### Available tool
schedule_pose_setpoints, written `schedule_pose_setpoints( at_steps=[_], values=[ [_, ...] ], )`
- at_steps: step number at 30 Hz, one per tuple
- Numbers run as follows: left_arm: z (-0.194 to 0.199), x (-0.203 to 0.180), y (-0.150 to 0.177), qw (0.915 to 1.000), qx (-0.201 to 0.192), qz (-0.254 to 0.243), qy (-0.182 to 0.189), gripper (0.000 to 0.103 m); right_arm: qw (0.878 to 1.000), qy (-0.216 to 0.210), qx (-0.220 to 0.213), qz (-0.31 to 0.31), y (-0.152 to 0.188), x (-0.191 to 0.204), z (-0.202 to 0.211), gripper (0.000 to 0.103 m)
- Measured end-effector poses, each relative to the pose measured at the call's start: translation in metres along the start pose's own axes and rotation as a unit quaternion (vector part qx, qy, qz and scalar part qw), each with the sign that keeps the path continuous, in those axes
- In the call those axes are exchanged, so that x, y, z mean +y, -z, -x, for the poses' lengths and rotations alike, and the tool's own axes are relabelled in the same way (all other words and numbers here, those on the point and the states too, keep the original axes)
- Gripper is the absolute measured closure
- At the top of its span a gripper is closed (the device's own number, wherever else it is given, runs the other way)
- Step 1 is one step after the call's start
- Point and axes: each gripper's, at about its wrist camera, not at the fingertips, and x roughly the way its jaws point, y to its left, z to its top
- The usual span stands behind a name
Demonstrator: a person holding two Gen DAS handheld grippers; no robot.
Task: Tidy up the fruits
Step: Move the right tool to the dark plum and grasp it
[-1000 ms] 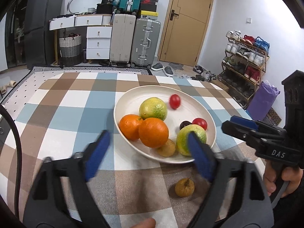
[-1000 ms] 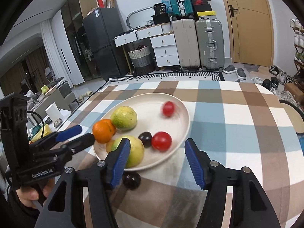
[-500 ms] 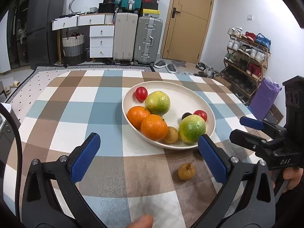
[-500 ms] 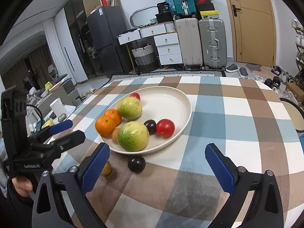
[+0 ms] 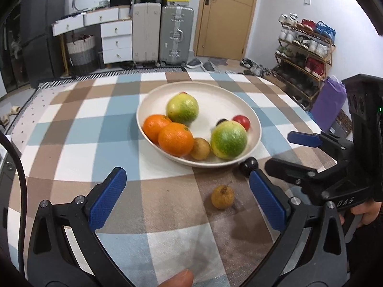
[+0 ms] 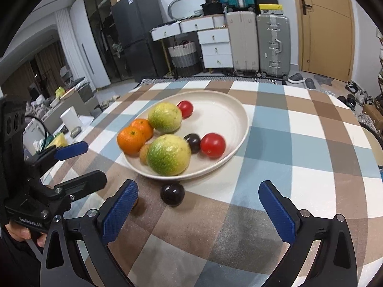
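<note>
Left gripper (image 5: 186, 198): spread wide, empty, low over the checked tablecloth (image 5: 79, 129), framing the small yellow-brown fruit (image 5: 222, 196) lying loose near the right fingertip, probably for an easy straddle. Right gripper (image 6: 198, 208): likewise wide, holding nothing, aimed at the dark plum (image 6: 172, 194) resting just beside the near rim of the cream plate (image 6: 239, 129). Beyond, gathered on that plate: two oranges (image 6: 131, 141), two green-yellow fruits (image 6: 168, 154), two red tomatoes (image 6: 212, 145), another dark plum (image 6: 193, 142), one brownish fruit (image 5: 200, 148). Only two strays left outside, apparently.
</note>
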Motion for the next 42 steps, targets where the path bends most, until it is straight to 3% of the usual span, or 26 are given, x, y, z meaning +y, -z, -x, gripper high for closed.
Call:
schedule_pose_setpoints(
  at_steps=[15, 17, 19, 26, 36, 42],
  values=[
    [-0.008, 0.005, 0.003, 0.9992, 0.037, -0.015, -0.001, 0.000, 0.998, 0.001, 0.040, 0.040, 0.006, 0.013, -0.013, 0.005],
    [-0.007, 0.008, 0.002, 0.9994, 0.033, -0.010, -0.003, 0.001, 0.997, 0.002, 0.052, 0.050, 0.007, 0.017, -0.018, 0.009],
    [-0.007, 0.011, 0.001, 0.9994, 0.034, -0.003, 0.000, 0.000, 0.996, 0.004, 0.063, 0.057, 0.008, 0.020, -0.023, 0.021],
    [-0.009, 0.017, 0.000, 0.9993, 0.035, 0.009, 0.005, 0.001, 0.994, 0.010, 0.067, 0.088, 0.011, 0.030, -0.029, 0.032],
    [-0.020, 0.010, 0.003, 0.9985, 0.054, -0.006, 0.013, 0.002, 0.993, 0.015, 0.068, 0.100, 0.010, 0.034, -0.033, 0.065],
    [-0.028, 0.000, 0.008, 0.9965, 0.074, -0.030, 0.025, 0.002, 0.993, 0.007, 0.064, 0.101, 0.011, 0.034, -0.031, 0.076]
  ],
)
